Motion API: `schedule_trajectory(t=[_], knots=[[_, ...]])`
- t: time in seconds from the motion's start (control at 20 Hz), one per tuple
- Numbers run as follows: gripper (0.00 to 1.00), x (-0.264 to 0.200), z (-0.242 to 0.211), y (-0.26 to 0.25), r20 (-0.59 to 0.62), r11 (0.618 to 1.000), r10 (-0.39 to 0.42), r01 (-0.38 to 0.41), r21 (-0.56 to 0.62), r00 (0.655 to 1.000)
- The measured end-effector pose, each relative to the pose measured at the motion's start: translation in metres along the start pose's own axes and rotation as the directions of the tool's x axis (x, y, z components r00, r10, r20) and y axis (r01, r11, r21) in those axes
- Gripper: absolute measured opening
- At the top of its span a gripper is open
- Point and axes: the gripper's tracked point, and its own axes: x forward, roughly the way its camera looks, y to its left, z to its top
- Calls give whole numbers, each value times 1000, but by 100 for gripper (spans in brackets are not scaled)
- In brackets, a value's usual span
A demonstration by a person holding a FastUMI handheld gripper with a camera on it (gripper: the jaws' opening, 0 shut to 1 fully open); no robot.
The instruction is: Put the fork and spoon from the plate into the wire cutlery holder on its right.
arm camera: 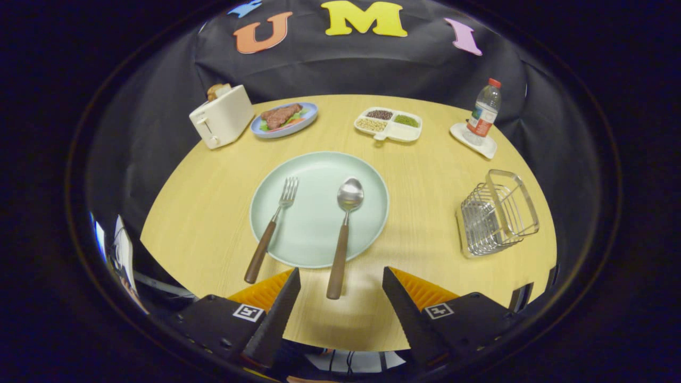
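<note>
Since nothing's grabbed yet, this looks like the very start: gripper [340, 298] jaws spread wide, empty, spoon [343, 234] handle between them at bottom center. Fork [271, 229] lies left on plate [314, 234]; wire cutlery holder [497, 213] at right. Next: close on the handle.

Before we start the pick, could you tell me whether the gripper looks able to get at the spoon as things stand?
Probably yes. The gripper is open, and the spoon handle lies just ahead, lined up with the gap between its fingers, sticking out over the plate rim with nothing across it.
</note>
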Motion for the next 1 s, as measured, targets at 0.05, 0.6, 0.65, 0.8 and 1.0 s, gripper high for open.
schedule_trajectory(t=[0.05, 0.6, 0.65, 0.8, 1.0], knots=[[93, 3, -2, 2, -13, 1000, 2, -2, -7, 1000], [59, 39, -11, 11, -153, 1000, -16, 14, -19, 988], [52, 40, -11, 14, -155, 1000, -21, 18, -21, 988], [18, 38, -9, 15, -150, 999, -32, 30, -21, 988], [3, 30, -12, 19, -129, 1000, -12, 10, -16, 992]])
